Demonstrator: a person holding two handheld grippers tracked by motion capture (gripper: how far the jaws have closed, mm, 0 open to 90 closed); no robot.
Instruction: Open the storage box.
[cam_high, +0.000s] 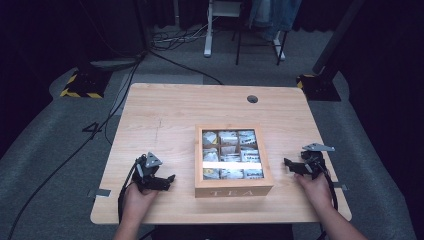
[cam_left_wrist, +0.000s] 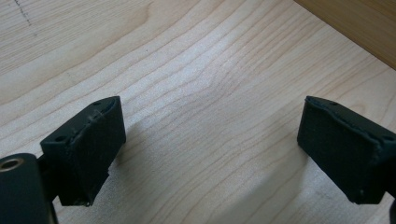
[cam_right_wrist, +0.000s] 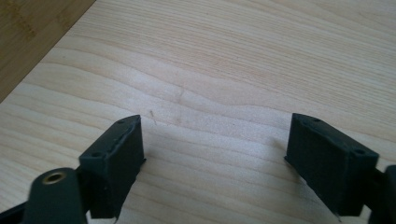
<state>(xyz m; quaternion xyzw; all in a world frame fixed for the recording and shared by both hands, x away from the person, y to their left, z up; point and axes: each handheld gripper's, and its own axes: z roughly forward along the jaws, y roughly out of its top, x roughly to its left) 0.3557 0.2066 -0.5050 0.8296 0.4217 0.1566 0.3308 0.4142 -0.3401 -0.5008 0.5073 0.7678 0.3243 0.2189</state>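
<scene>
Currently both hands are resting low at the near edge of the table, one on each side of the box, so either can be reaching it without crossing over. Left gripper is sitting just left of the box, jaws spread wide with bare wood between them in its own view; nothing is being held. Right gripper is sitting just right of the box, jaws likewise spread and empty, tips pointing in toward the box wall. Neither is touching the box; a sliver of its wooden side is showing at the corner of each gripper view.

Box is standing square near the front middle of the table, "TEA" lettering facing the person. Lid looks shut; it's glazed, so a grid of compartments is showing through, each holding what look like wrapped tea bags. A bright glare band is crossing the glass. Can't tell bag counts.

My read: symmetric idle stance, probably setting up to open the lid.

Cable hole is sitting at the far edge.
</scene>
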